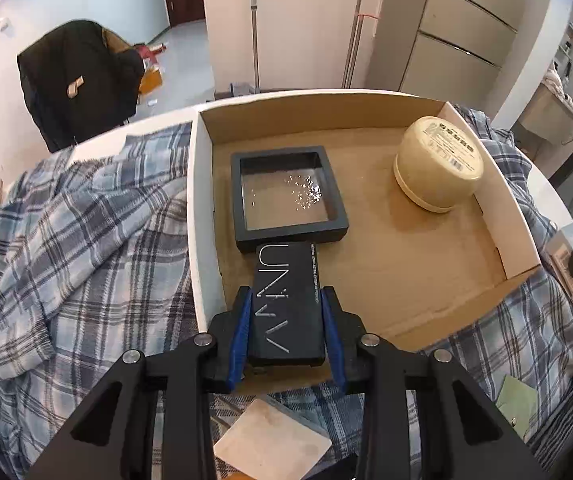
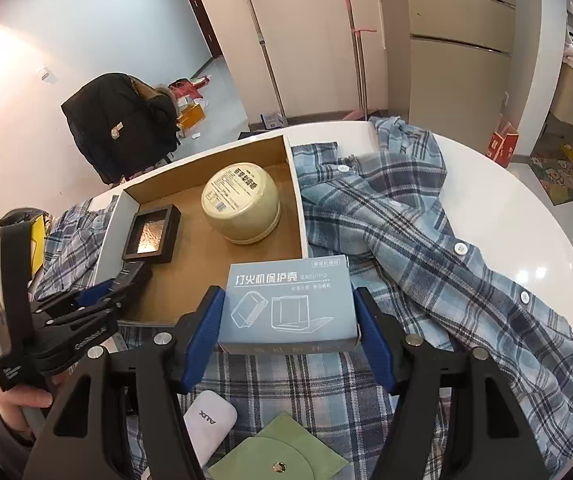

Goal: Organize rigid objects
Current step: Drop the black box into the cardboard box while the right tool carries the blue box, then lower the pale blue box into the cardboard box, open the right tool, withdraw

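Two black handheld grippers: the left gripper (image 1: 288, 316) and right gripper (image 2: 288, 318) both have blue finger pads (image 2: 205, 332), silver screws (image 2: 162, 337) and triangular cut-outs.

Both tools (image 1: 286, 312) (image 2: 288, 312) clamped — angled down

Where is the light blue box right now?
In the right wrist view, the light blue box sits clamped in the right gripper, above the plaid shirt, just outside the cardboard tray's near right corner.

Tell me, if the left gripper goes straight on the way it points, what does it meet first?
Probably the black square frame in the cardboard tray: the black box held by the left gripper already nearly reaches the frame's near edge, though depth is unclear.
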Available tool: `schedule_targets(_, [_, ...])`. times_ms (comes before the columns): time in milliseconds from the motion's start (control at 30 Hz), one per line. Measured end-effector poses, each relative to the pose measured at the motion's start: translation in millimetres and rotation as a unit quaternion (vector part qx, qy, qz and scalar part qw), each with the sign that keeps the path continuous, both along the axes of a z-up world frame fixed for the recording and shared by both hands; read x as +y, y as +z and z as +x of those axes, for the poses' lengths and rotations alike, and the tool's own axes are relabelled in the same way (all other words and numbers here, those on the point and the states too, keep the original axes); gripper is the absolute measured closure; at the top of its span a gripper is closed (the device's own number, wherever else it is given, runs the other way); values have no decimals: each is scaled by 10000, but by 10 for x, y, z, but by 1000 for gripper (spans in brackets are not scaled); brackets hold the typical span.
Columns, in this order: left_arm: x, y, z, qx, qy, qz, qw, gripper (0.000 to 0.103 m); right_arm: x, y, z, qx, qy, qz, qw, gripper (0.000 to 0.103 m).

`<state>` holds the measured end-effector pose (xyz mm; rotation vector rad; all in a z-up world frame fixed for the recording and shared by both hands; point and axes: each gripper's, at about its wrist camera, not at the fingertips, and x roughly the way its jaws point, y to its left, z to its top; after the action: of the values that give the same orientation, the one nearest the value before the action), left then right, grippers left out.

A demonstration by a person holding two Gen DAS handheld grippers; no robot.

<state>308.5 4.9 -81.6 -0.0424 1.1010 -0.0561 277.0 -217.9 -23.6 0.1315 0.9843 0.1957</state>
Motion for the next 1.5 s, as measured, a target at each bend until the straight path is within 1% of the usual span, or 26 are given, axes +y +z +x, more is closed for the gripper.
schedule_targets(100, [20,25,-22,-48,-21,-92,9999,67,39,38,3,-26,43,-66,10000,39])
schedule_targets(200, [40,201,-114,-375,-97,-269,9989,66,85,94,23,-80,69,-80,9999,39])
schedule_targets(233, [61,289,-142,-543,-88,-329,9979,54,109,124,33,-123,80,-73,9999,39])
schedule_targets(267, [82,369,-158,-712,-49,-362,9968,38,134,153,43,-164,88,-58,9998,39])
schedule_targets(300, [113,462,-175,-943,41,-380,9948,31,161,183,54,-209,105,-35,9997,39])
schedule_targets(333, [156,582,-198,-1274,205,-389,9909,27,194,214,69,-267,134,-5,9996,39])
schedule_targets(367, [195,686,-212,-1559,341,-400,9864,27,239,248,86,-340,174,18,9993,39])
schedule_targets(400, [222,761,-198,-1737,417,-407,9831,26,295,271,107,-408,223,7,9989,39])
schedule_targets(467, [301,902,-126,-2015,559,-395,9771,15,478,276,195,-422,481,-171,9978,39])
schedule_targets(567, [433,967,-60,-2245,823,-374,9703,15,711,246,326,-434,736,-142,9962,39])
schedule_targets(700, [595,863,-109,-2364,926,-405,9664,15,972,195,511,-659,832,8,9944,39])
schedule_targets(733, [644,812,-112,-2342,1026,-381,9660,15,1029,167,581,-660,860,84,9941,39])
schedule_targets(800, [740,725,-67,-2178,1176,-344,9683,15,1151,88,706,-632,907,168,9937,39])
schedule_targets(867, [833,674,-26,-2047,1271,-460,9694,15,1279,-5,805,-581,978,160,9934,39])
schedule_targets(900, [895,679,-25,-2047,1298,-541,9687,15,1326,-39,821,-556,1020,142,9931,39])
schedule_targets(933, [961,682,-46,-2096,1356,-644,9662,15,1379,-78,844,-519,1086,94,9927,39])
schedule_targets(967, [992,687,-57,-2120,1419,-658,9647,15,1422,-116,861,-490,1141,50,9922,39])
schedule_targets(1167, [1081,665,-70,-2089,1554,-522,9641,15,1589,-263,930,-383,1246,-27,9915,39])
schedule_targets(1233, [1082,648,-58,-2056,1536,-518,9651,15,1637,-327,947,-313,1197,-65,9923,39])
schedule_targets(1333, [1067,650,-57,-2006,1527,-497,9664,15,1694,-410,941,-243,1066,-248,9937,38])
schedule_targets(1367, [1056,665,-66,-1999,1531,-476,9666,15,1711,-415,935,-265,1095,-263,9933,37])
schedule_targets(1433, [1034,737,-119,-2105,1490,-434,9652,15,1713,-392,900,-316,1115,-366,9926,22])
schedule_targets(1500, [986,841,-186,-2273,1431,-340,9627,15,1646,-311,841,-414,955,-479,9934,18])
